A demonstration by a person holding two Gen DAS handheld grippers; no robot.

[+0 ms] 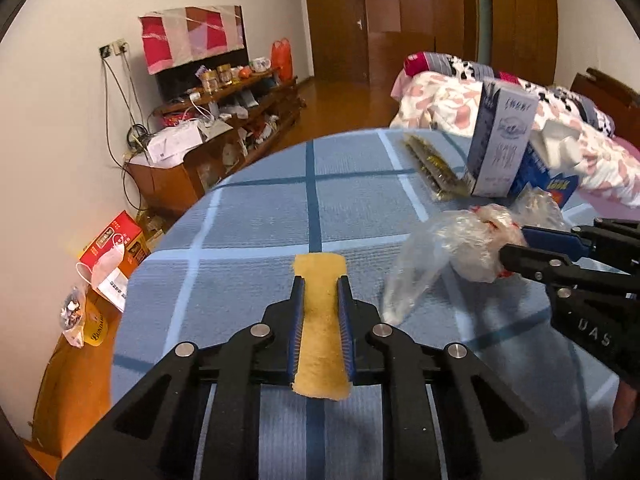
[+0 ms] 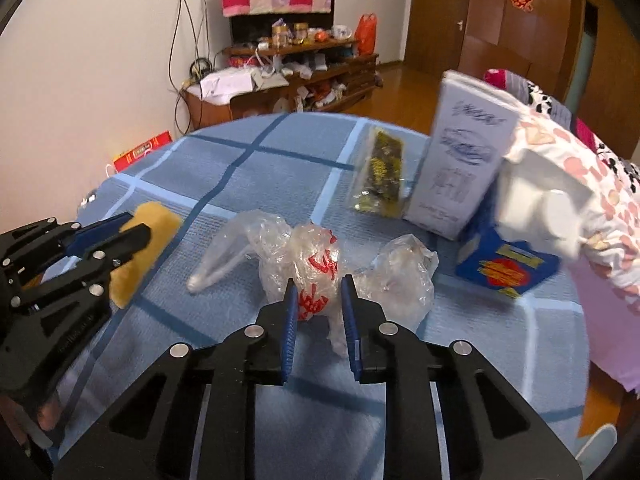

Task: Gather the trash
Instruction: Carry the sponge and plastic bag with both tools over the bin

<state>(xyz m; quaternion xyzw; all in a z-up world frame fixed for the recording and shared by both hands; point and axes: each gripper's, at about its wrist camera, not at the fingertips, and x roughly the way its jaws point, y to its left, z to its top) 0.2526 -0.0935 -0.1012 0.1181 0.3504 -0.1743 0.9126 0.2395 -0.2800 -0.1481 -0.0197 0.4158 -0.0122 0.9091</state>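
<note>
My left gripper [image 1: 320, 284] is shut on a yellow sponge [image 1: 322, 344] and holds it over the blue checked tablecloth [image 1: 248, 216]; it also shows at the left of the right wrist view [image 2: 132, 236] with the sponge [image 2: 148, 240]. My right gripper [image 2: 319, 286] has its jaws around a crumpled clear plastic bag with red print [image 2: 316, 268], closed onto it. In the left wrist view the right gripper [image 1: 510, 246] holds the bag [image 1: 468, 244] at the right.
A white carton [image 2: 460, 164], a blue box [image 2: 506, 268], a dark snack packet [image 2: 378, 172] and white foam [image 2: 544, 200] lie at the table's far right. A bed with floral bedding [image 1: 592, 152] is behind. A cluttered wooden shelf [image 1: 224, 120] stands by the wall.
</note>
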